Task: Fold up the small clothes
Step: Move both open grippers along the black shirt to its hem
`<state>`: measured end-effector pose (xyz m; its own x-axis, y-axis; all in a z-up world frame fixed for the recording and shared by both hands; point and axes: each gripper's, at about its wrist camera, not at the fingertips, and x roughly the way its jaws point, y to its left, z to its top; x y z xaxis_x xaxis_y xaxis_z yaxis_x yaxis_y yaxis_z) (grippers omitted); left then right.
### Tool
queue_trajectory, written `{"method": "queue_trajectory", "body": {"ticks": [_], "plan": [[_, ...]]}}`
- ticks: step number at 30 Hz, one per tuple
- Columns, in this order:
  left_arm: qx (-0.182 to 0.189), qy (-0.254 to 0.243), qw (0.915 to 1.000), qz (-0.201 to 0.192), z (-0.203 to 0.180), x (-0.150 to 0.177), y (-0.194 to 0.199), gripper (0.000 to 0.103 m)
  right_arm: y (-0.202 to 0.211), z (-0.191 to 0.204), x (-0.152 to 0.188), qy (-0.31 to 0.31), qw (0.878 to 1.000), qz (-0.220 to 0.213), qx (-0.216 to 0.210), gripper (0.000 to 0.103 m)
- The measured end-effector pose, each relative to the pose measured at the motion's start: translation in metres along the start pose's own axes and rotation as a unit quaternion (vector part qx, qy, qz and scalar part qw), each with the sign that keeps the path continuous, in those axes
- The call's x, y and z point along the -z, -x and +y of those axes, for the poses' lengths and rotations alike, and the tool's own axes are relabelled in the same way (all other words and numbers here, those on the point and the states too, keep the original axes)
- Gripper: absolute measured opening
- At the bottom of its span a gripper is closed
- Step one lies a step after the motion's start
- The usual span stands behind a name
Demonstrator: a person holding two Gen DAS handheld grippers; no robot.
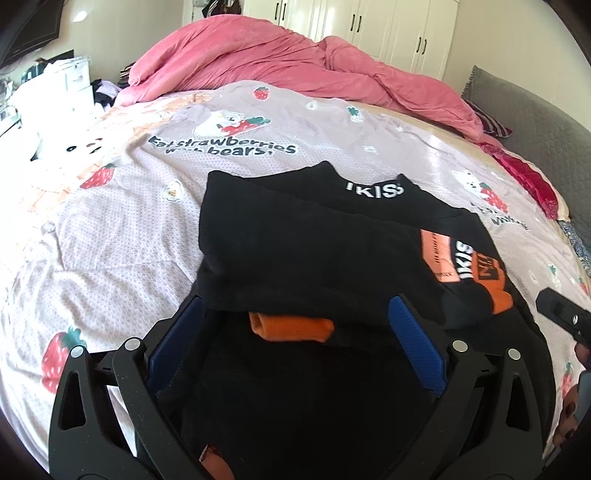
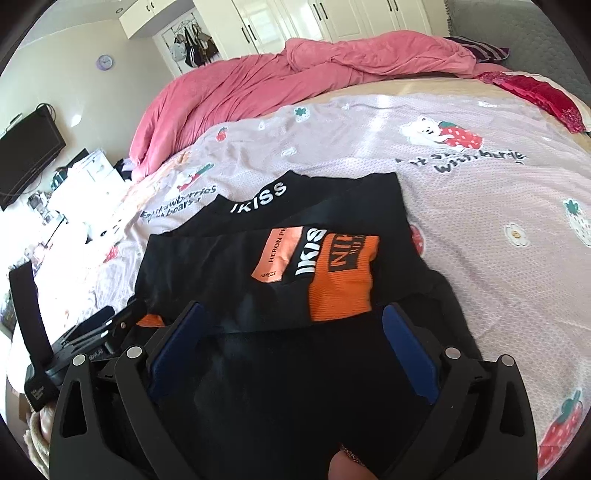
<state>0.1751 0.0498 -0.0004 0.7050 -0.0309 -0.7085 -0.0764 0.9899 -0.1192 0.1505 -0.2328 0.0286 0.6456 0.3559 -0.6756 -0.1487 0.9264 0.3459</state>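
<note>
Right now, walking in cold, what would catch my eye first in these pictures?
Probably the black and orange garment, lying partly folded in the middle of the bed with white lettering on it. Behind it, a crumpled pink duvet is heaped along the far side of the strawberry-and-bear bedsheet. In the foreground, blue-padded fingers stand wide apart over the cloth, gripping nothing.

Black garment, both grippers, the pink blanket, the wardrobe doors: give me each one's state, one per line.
Black garment: lying on the bed sheet, partly folded, orange patch facing up.
Left gripper: open, jaws wide, gripping nothing.
Right gripper: open, jaws wide, gripping nothing.
Pink blanket: bunched up at the far side of the bed.
Wardrobe doors: closed.
</note>
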Motion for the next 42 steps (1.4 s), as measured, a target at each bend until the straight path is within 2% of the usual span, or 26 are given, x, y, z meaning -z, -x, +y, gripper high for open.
{"method": "queue_trajectory", "body": {"ticks": [6, 14, 18, 24, 33, 37, 42], "plan": [[0.012, -0.016, 0.9998, -0.007, -0.008, 0.009, 0.016, 0.093, 0.016, -0.007, 0.002, 0.004, 1.000, -0.015, 0.000, 0.098], [0.032, -0.001, 0.9995, -0.002, -0.003, 0.012, 0.033, 0.093, 0.033, -0.014, 0.005, 0.012, 1.000, -0.020, 0.003, 0.098], [0.017, -0.002, 0.9999, 0.001, 0.000, 0.014, 0.043, 0.093, 0.040, -0.020, 0.007, 0.009, 1.000, -0.023, 0.007, 0.098], [0.016, 0.001, 0.9993, 0.033, 0.013, 0.020, 0.055, 0.093, 0.049, -0.030, 0.013, 0.006, 1.000, -0.020, 0.009, 0.098], [-0.018, -0.021, 0.9985, 0.047, 0.033, 0.036, 0.074, 0.093, 0.051, -0.046, 0.040, 0.016, 0.999, 0.019, 0.033, 0.098], [-0.005, 0.007, 0.9983, 0.058, 0.054, 0.042, 0.080, 0.093, 0.052, -0.057, 0.051, 0.007, 0.999, 0.030, 0.043, 0.098], [-0.020, 0.012, 0.9968, 0.076, 0.074, 0.048, 0.082, 0.093, 0.054, -0.065, 0.057, -0.001, 0.998, 0.038, 0.043, 0.098]]}}
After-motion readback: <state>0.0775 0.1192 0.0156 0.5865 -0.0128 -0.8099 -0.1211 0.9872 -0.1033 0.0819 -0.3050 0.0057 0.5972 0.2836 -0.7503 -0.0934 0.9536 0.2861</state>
